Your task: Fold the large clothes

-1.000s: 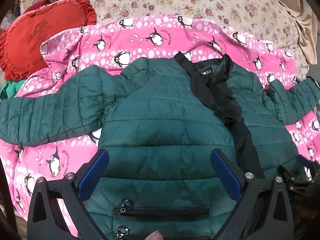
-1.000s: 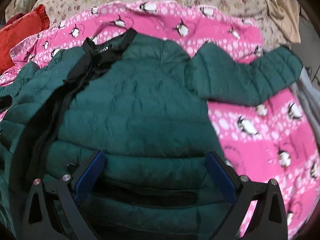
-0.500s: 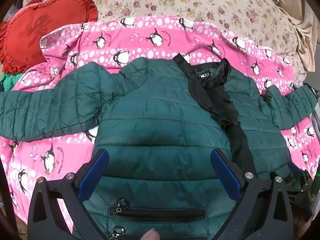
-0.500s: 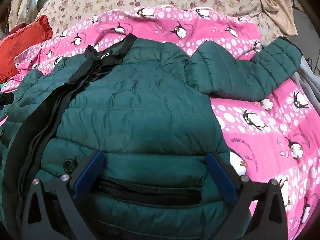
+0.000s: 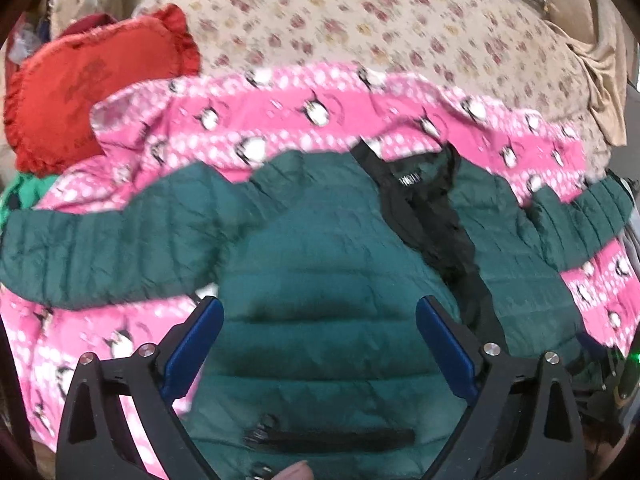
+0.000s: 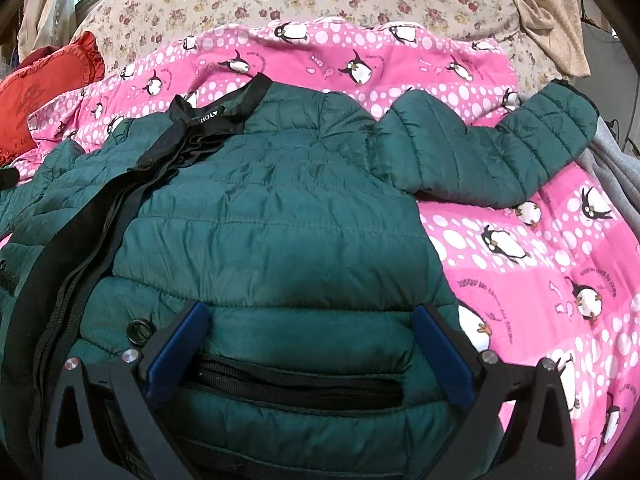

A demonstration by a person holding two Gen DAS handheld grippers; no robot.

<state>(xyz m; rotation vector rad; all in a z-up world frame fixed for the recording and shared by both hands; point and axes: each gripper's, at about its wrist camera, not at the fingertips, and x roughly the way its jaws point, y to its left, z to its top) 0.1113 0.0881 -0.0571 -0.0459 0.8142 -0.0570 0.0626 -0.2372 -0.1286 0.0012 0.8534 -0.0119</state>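
A dark green quilted jacket (image 5: 328,264) lies front up on the pink penguin blanket (image 5: 280,112), sleeves spread to both sides, its black zipper placket (image 5: 436,236) open down the middle. It also shows in the right wrist view (image 6: 272,216). My left gripper (image 5: 320,336) is open above the jacket's left lower panel, near a zipped pocket (image 5: 328,436). My right gripper (image 6: 308,336) is open above the right lower panel, over its pocket (image 6: 296,384). Neither holds anything.
The blanket (image 6: 520,264) lies on a floral bedspread (image 5: 360,20). A red frilled cushion (image 5: 88,84) sits at the far left, and also shows in the right wrist view (image 6: 44,88). Beige cloth (image 6: 548,12) hangs at the far right. Grey fabric (image 6: 612,176) lies by the right sleeve.
Both grippers have pulled back and risen a little from the jacket, so more of the bed shows. They stay open. The jacket has not moved.
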